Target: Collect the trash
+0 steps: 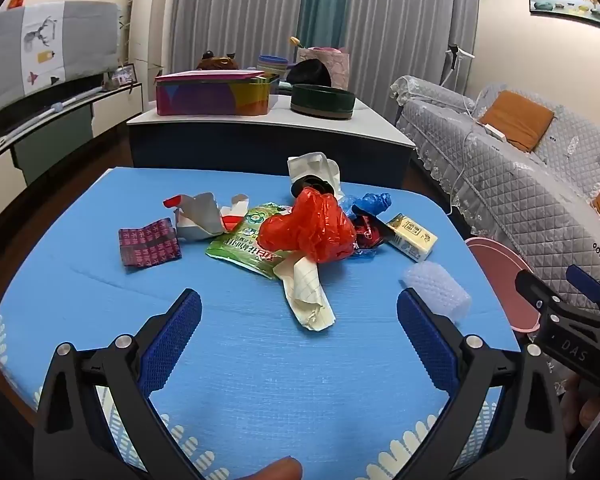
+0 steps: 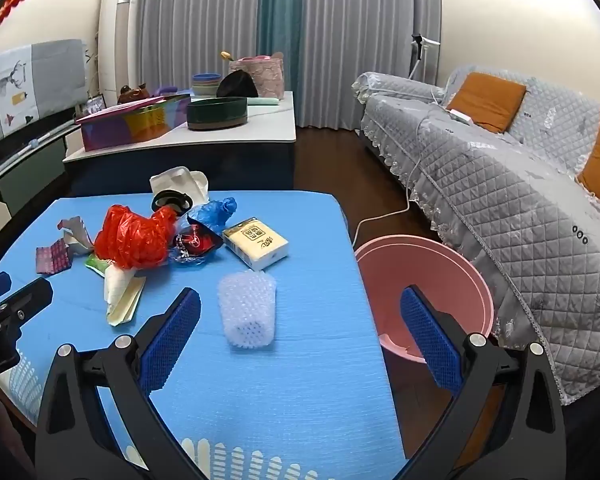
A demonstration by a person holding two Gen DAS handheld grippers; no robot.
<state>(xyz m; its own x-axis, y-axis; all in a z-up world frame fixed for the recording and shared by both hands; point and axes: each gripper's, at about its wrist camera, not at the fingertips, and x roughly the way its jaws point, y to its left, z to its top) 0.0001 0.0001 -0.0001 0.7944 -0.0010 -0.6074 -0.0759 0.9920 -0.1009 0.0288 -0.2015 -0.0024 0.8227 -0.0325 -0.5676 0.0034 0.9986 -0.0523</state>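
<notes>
Both of my tongs, left gripper (image 1: 299,312) and right gripper (image 2: 300,310), hang spread wide over the blue mat (image 1: 260,380), gripping nothing. Just beyond lie a white foam net sleeve (image 2: 247,310) and folded lined paper (image 1: 306,296); farther on, a red plastic bag (image 1: 310,228) tops the trash heap. Right of the mat sits a pink bin (image 2: 424,280).

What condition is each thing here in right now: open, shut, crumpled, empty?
Left gripper: open, holding nothing.
Right gripper: open, holding nothing.
Red plastic bag: crumpled, on the pile.
Foam sleeve: lying on its side, alone.
Tissue pack: flat on the mat.
Lined paper: crumpled.
Pink basin: on the floor beside the mat, looks empty.
Colourful tin: lid ajar.
</notes>
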